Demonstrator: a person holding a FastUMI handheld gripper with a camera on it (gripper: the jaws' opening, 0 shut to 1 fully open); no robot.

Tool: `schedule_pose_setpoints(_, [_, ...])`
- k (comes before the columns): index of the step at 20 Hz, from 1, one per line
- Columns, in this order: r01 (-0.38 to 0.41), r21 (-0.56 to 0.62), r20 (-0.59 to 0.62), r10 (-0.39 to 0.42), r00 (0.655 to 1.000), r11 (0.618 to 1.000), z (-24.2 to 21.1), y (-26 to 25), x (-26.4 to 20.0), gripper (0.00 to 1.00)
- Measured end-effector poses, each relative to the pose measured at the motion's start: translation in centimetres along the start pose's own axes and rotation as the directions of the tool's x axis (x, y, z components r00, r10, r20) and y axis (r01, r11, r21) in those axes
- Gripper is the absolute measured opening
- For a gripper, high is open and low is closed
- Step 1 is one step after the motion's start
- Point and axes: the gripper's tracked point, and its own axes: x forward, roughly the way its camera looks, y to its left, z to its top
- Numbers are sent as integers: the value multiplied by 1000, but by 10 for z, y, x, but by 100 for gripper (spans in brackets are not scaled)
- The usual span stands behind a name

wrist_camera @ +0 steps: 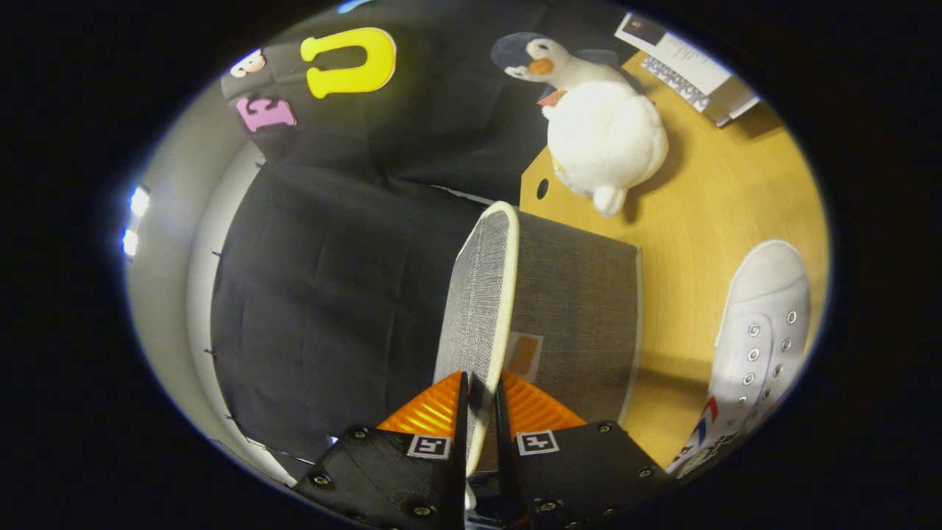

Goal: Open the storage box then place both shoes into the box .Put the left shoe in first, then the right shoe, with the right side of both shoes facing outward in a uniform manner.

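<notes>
Gripper view: the gripper is clenched on the cream-edged rim of the grey fabric lid, both fingers pressing it where it stands raised beside the grey box. Beyond the box a plush penguin sits on the wooden table. Right of the box lies a white shoe, laces unthreaded.

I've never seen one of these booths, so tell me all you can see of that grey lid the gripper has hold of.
The lid looks like grey woven fabric with a cream rim running round its edge. It is swung up on edge, so we see it almost side-on. The gripper pinches its near rim, one finger on each face. Behind it stands the grey fabric storage box, carrying a small orange label, on the wooden table.
</notes>
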Motion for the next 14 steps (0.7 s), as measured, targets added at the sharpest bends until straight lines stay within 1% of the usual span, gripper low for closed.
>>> schedule_pose_setpoints(1, [-8, 9, 4, 8, 1000, 1000, 1, 5, 2, 18])
schedule_pose_setpoints(4, [-26, -20, -1, 26, 1000, 999, 4, 22, -1, 18])
schedule_pose_setpoints(8, [-72, -87, -9, 72, 997, 994, 9, 72, 9, 18])
schedule_pose_setpoints(11, [-101, -168, -29, 97, 995, 981, 11, 121, 21, 18])
schedule_pose_setpoints(14, [-94, -270, -59, 81, 995, 958, 8, 163, 41, 18])
